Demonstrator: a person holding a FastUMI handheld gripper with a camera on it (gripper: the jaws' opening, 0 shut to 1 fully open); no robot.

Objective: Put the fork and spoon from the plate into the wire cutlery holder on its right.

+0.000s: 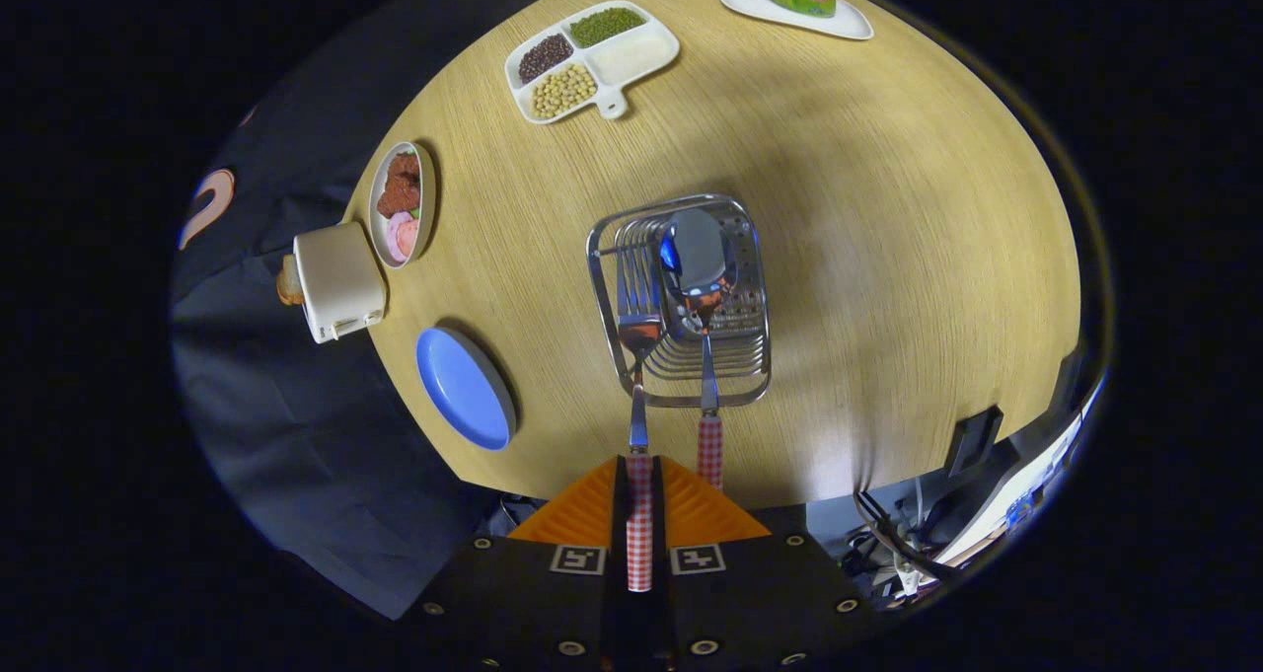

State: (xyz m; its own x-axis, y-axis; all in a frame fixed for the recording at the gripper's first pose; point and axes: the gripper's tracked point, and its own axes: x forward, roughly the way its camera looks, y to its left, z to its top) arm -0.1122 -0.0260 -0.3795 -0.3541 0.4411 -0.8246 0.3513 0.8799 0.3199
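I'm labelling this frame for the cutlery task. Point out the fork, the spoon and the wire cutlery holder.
fork [639, 332]: gripper view, neck below the tines.
spoon [697, 248]: gripper view, back of the bowl.
wire cutlery holder [755, 356]: gripper view, right-hand wire wall.

Your table [888, 208] is evenly lit from overhead, dim toward the booth wall. Spoon [697, 253] bowl throws blue glare; soft shadow behind the holder [681, 297]. Fisheye bends your edges hard
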